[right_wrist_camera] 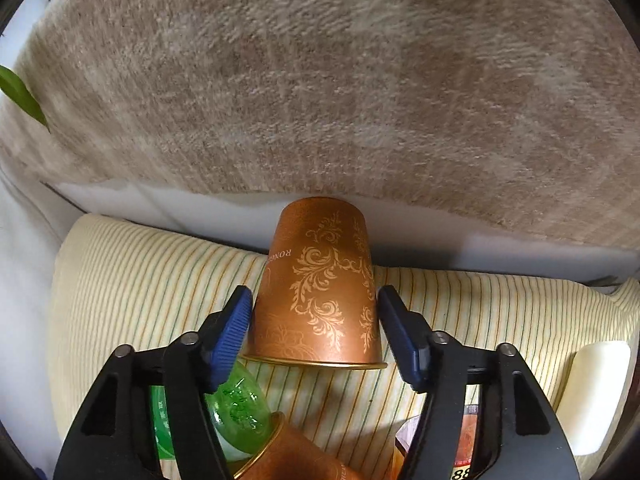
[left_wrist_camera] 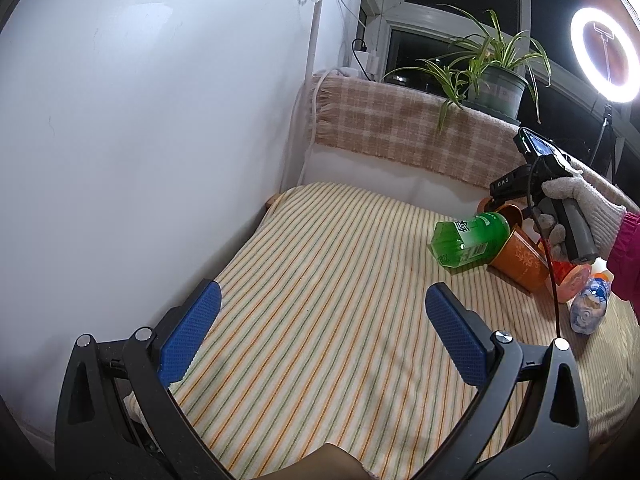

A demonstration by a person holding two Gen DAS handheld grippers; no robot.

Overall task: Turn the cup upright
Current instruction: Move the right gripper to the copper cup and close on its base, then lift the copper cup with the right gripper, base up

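A copper cup (right_wrist_camera: 316, 284) with a gold floral pattern is upside down, rim toward the striped cloth (right_wrist_camera: 132, 276). My right gripper (right_wrist_camera: 315, 312) is shut on the cup, its blue pads (right_wrist_camera: 234, 328) against both sides, holding it slightly above the cloth. In the left wrist view the right gripper (left_wrist_camera: 516, 200) is at the far right with the cup (left_wrist_camera: 510, 214) mostly hidden behind a green bottle (left_wrist_camera: 470, 242). My left gripper (left_wrist_camera: 320, 322) is open and empty above the striped cloth (left_wrist_camera: 320, 280).
A second copper cup (left_wrist_camera: 522, 262) lies on its side with the green bottle's neck in it. A small clear bottle (left_wrist_camera: 590, 306) and a red packet (left_wrist_camera: 572, 280) lie at the right. A checked blanket (left_wrist_camera: 400, 124), potted plant (left_wrist_camera: 496, 88) and ring light (left_wrist_camera: 604, 54) stand behind.
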